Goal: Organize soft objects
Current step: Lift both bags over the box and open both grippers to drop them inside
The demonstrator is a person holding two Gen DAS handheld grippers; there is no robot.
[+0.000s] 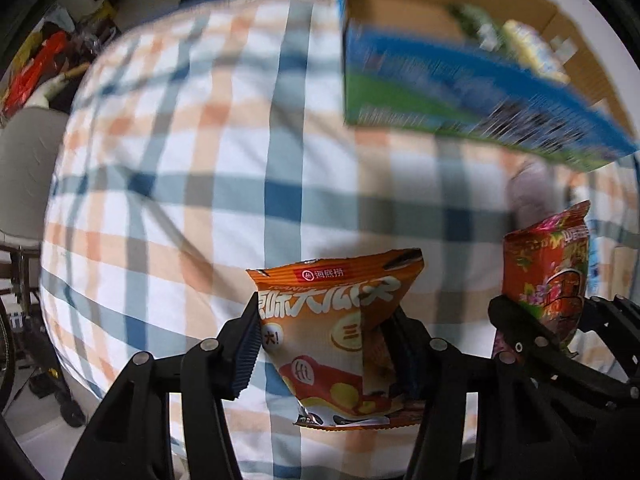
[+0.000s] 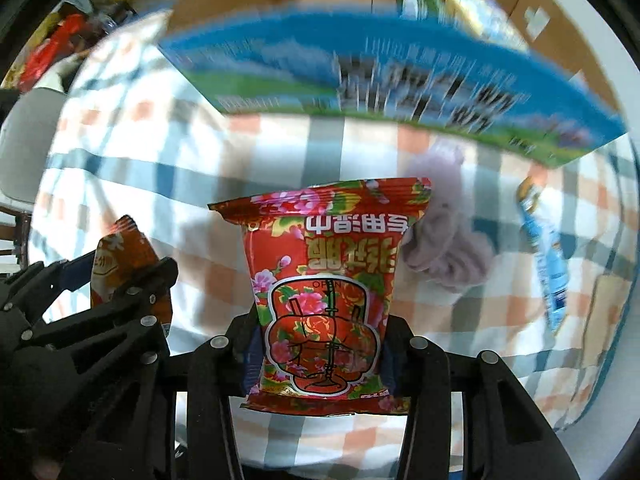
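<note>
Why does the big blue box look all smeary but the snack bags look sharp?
Left wrist view: the orange packet in the left hand-held gripper is crisp, the blue box streaky and the checked cloth soft. Right wrist view: the red packet is sharp, the box smeared, the edges bent by the fisheye.

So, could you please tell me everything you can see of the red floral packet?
The red packet is a glossy, soft-looking pouch printed with pink flowers, green leaves, large yellow characters and an outlined flap marked OPEN. Its crimped end seals look intact. The right gripper is shut on its lower half, holding it clear above the checked cloth, print upside down in the right wrist view. Only the gripper visibly touches it.
</note>
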